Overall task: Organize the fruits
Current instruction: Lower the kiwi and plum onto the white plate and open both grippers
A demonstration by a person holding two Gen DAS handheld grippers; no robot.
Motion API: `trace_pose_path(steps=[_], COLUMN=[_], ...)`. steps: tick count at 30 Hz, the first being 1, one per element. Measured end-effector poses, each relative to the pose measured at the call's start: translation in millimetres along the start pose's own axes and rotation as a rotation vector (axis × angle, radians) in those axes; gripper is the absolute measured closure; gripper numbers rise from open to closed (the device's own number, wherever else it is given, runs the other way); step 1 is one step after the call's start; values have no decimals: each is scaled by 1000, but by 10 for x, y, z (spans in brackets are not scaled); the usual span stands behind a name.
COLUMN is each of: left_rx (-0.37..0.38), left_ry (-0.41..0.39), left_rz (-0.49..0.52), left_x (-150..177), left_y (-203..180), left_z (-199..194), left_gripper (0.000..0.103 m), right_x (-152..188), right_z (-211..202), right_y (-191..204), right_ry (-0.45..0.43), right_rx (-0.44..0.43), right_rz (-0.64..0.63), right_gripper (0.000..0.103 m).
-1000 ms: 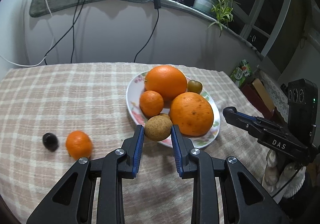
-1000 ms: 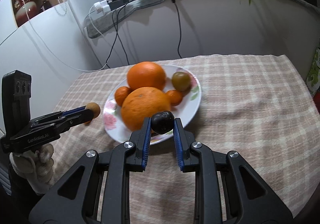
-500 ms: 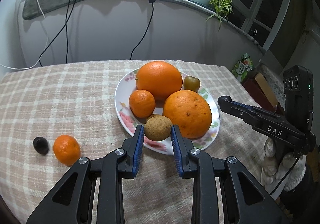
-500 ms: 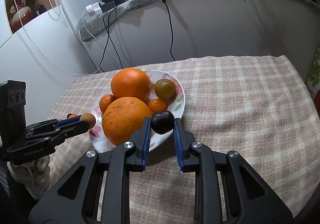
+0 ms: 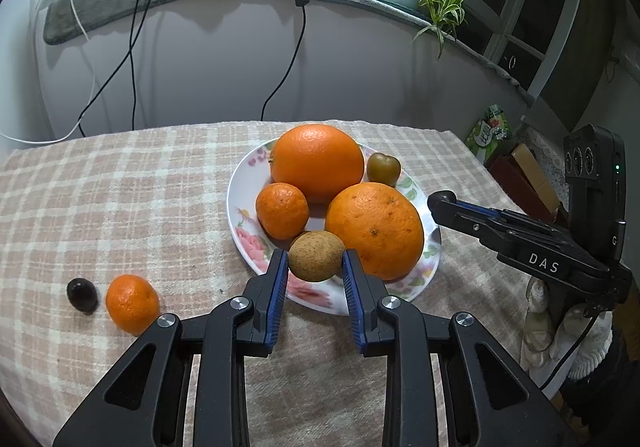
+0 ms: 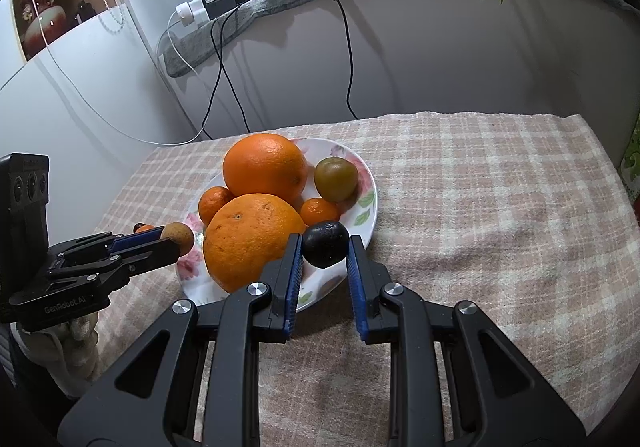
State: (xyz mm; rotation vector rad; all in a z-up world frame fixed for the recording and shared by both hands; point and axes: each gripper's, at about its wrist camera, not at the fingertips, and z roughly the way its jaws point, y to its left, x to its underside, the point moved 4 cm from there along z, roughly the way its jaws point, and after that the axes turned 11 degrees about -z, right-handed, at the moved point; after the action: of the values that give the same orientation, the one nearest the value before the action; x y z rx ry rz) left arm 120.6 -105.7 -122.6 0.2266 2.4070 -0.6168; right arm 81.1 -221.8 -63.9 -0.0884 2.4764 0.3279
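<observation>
You hold one small fruit in each gripper, and both hang just above the near rim of the plate (image 5: 240,215), which seems the right place to let them go. Your left gripper (image 5: 316,267) pinches the brown fruit (image 5: 316,255) between its blue pads; your right gripper (image 6: 324,251) pinches the dark plum (image 6: 325,243) in the same way. In both cases the pads press on the two sides of the fruit, at its widest part, so I think it cannot roll out forward.

The plate is already crowded: two big oranges (image 5: 318,161), a small mandarin (image 5: 282,210) and a green-brown fruit (image 5: 383,168) lie on it, touching one another. The free space is mostly at the near rim, and this probably explains why you approach from that side.

The brown fruit is almost round, only a little wider than tall, so its long axis runs from one pad to the other. The dark plum is also nearly round, and I cannot tell where its stem end points.

Left of the plate, well apart from it, another mandarin (image 5: 132,303) and a second dark fruit (image 5: 82,294) lie on the checked cloth (image 5: 120,187), just beside each other. These are not yet collected.
</observation>
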Motion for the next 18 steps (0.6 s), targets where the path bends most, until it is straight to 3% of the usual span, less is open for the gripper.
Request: trace_pose_path(steps=[18], left_rx=[-9], left_ry=[-4], left_rz=[1], left_x=[0], left_y=[17], left_z=[-25], left_gripper=[76], right_x=[-11], right_z=[43], right_y=[38], right_ry=[14], right_rx=[-5], right_rz=[-16], right_gripper=[80])
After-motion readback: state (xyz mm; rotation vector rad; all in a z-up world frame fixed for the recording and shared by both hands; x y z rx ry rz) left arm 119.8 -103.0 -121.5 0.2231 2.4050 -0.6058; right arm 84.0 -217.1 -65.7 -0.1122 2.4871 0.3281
